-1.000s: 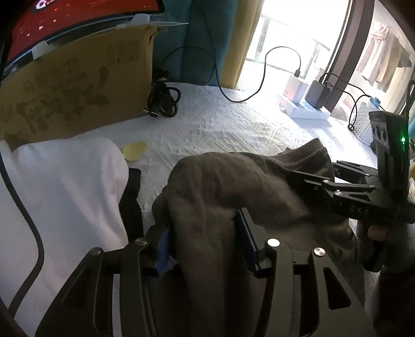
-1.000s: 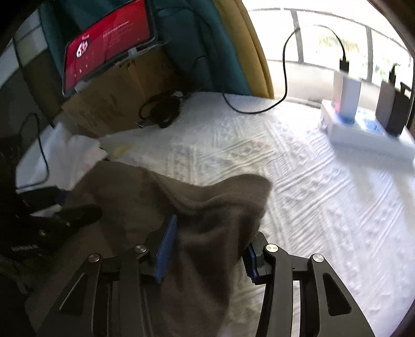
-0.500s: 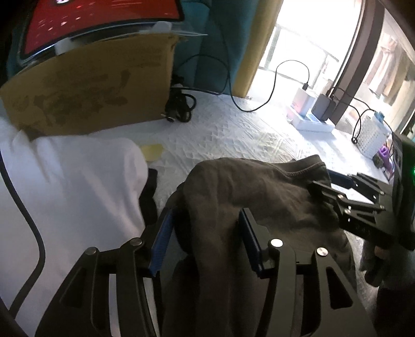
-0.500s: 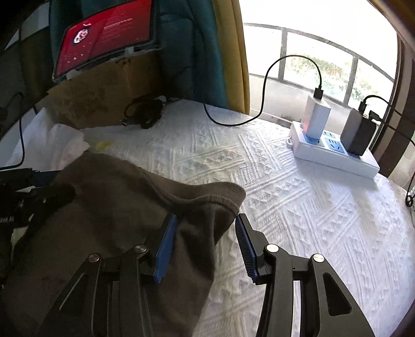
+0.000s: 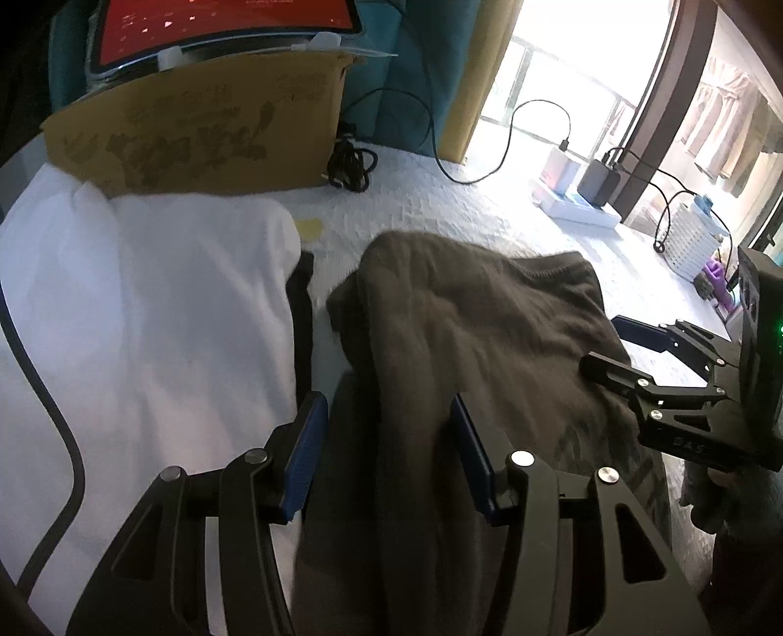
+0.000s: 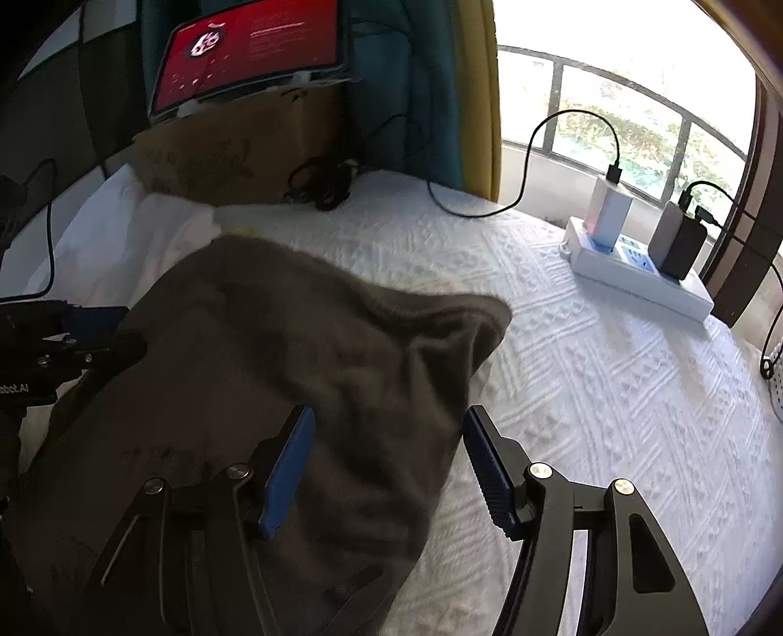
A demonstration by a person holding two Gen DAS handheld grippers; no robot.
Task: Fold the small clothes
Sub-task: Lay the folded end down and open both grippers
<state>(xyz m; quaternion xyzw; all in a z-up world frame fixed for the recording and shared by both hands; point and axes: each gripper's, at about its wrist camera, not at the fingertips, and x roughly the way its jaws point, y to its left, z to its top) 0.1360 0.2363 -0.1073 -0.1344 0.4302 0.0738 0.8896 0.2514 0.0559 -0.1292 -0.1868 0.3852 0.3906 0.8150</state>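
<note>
A dark brown-grey garment (image 5: 470, 342) lies bunched on the white textured bedspread (image 5: 440, 215); it also shows in the right wrist view (image 6: 303, 362). My left gripper (image 5: 386, 420) is open, its blue pads on either side of the garment's left part without pinching it. My right gripper (image 6: 386, 440) is open over the garment's right edge. The right gripper shows at the right of the left wrist view (image 5: 616, 347), and the left gripper at the left of the right wrist view (image 6: 107, 328).
A folded white garment (image 5: 161, 303) lies to the left with something dark under its edge. A cardboard box (image 5: 195, 137) with a red-screened tablet (image 5: 220, 24) stands behind. A coiled black cable (image 5: 350, 166), a power strip with chargers (image 6: 641, 264) and a white basket (image 5: 695, 235) lie further off.
Both grippers have opened and let go of the dark garment, which has settled onto the bed. Both have drawn back a little.
</note>
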